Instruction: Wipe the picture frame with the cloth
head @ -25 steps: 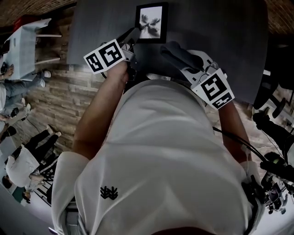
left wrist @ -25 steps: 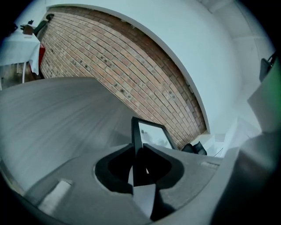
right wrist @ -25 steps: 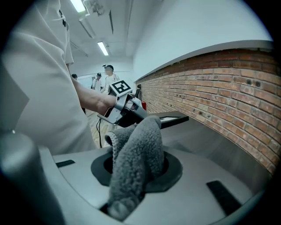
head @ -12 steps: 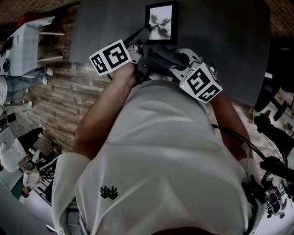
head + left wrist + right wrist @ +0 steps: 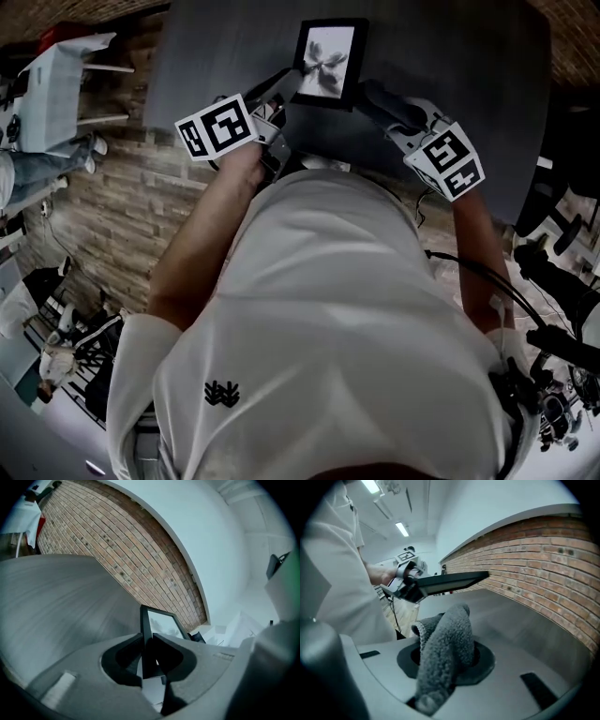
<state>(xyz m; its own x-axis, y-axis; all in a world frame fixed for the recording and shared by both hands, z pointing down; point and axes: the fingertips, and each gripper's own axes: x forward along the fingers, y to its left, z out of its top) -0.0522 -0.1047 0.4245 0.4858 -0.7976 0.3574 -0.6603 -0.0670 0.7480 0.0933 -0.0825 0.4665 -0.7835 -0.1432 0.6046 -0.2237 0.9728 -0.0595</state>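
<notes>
Frame (image 5: 330, 61) over table (image 5: 450, 66); chairs (image 5: 70, 75), perhaps, beyond.

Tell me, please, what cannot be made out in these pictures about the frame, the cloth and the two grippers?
- Right gripper view: the pads of the right gripper, buried under the cloth.
- Right gripper view: the picture frame shows edge-on, so its front is unseen.
- Left gripper view: the frame's lower part, behind the left gripper clamping it.
- Head view: whether cloth meets frame; too dark there.
</notes>
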